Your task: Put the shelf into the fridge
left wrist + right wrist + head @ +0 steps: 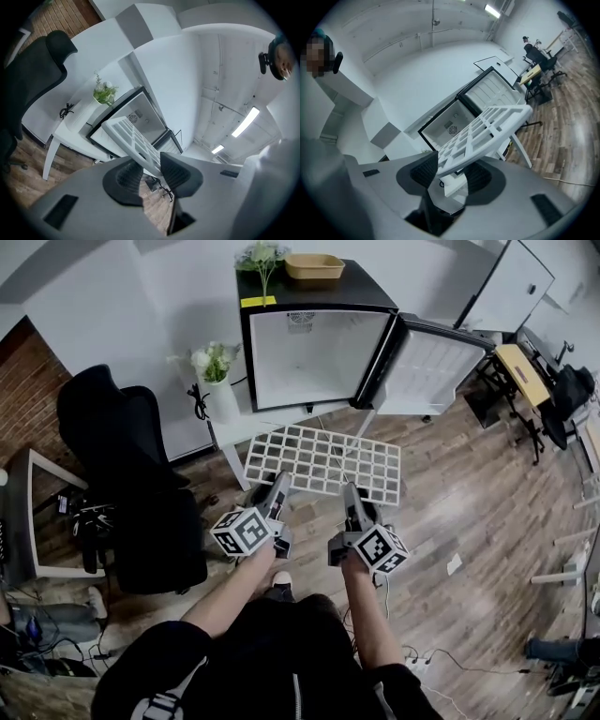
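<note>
Currently, the left gripper (278, 486) and right gripper (350, 495) each clamp the near edge of the white plastic grid shelf (323, 460), held level at frame centre, below the open black mini fridge (317, 357).

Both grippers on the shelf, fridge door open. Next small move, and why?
Likely push the shelf forward, level, toward the fridge: left gripper and right gripper clamp its near edge, the door stands open, and the shelf sits short of the cavity.
</note>
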A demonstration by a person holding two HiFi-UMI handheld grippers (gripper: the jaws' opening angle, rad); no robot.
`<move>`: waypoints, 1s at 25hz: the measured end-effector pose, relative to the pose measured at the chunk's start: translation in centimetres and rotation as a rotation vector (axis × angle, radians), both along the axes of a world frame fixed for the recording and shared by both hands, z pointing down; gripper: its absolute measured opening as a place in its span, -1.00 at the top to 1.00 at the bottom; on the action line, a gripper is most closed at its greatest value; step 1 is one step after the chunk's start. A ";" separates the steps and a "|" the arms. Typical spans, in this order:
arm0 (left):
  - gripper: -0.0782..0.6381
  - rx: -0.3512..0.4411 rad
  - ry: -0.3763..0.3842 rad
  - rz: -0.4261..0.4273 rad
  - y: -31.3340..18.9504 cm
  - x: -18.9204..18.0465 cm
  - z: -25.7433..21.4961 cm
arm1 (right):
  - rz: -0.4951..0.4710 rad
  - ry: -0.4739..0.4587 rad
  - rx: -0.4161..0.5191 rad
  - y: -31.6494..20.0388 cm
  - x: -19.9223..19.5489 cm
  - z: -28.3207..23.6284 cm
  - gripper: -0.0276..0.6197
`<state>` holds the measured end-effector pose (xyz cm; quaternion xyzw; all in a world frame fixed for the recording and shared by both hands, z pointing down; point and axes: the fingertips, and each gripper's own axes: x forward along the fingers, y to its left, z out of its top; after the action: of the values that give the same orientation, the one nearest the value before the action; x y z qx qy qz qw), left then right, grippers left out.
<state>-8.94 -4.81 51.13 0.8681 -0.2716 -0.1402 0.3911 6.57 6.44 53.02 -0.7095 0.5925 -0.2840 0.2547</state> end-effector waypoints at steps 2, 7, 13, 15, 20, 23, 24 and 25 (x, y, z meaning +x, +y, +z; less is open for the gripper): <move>0.42 0.001 0.000 -0.018 -1.4 0.3 -0.1 | -0.016 -0.001 0.004 -1.6 0.4 -0.1 0.34; 0.42 -0.004 -0.002 -0.060 -4.3 0.5 0.0 | -0.056 0.005 0.007 -5.2 1.2 -0.3 0.34; 0.42 -0.015 -0.006 -0.110 -7.3 1.6 0.4 | -0.103 -0.003 0.006 -9.0 2.7 0.0 0.35; 0.42 -0.019 -0.011 -0.130 -8.3 2.2 0.6 | -0.127 -0.010 0.002 -10.3 3.6 0.4 0.36; 0.42 -0.025 -0.021 -0.190 -10.9 4.3 0.9 | -0.194 -0.020 0.002 -14.0 6.0 0.7 0.36; 0.42 -0.029 -0.025 -0.231 -12.5 5.7 0.6 | -0.232 -0.025 0.000 -16.1 7.7 0.7 0.36; 0.42 -0.029 -0.024 -0.244 -12.9 6.1 0.4 | -0.246 -0.027 0.001 -16.8 8.3 0.5 0.36; 0.42 -0.028 -0.023 -0.256 -13.4 6.6 0.2 | -0.260 -0.028 0.002 -17.5 8.8 0.3 0.36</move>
<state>-2.33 -18.22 51.29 0.8222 -0.3867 -0.1753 0.3791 15.41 -11.07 53.30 -0.6226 0.6761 -0.3239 0.2245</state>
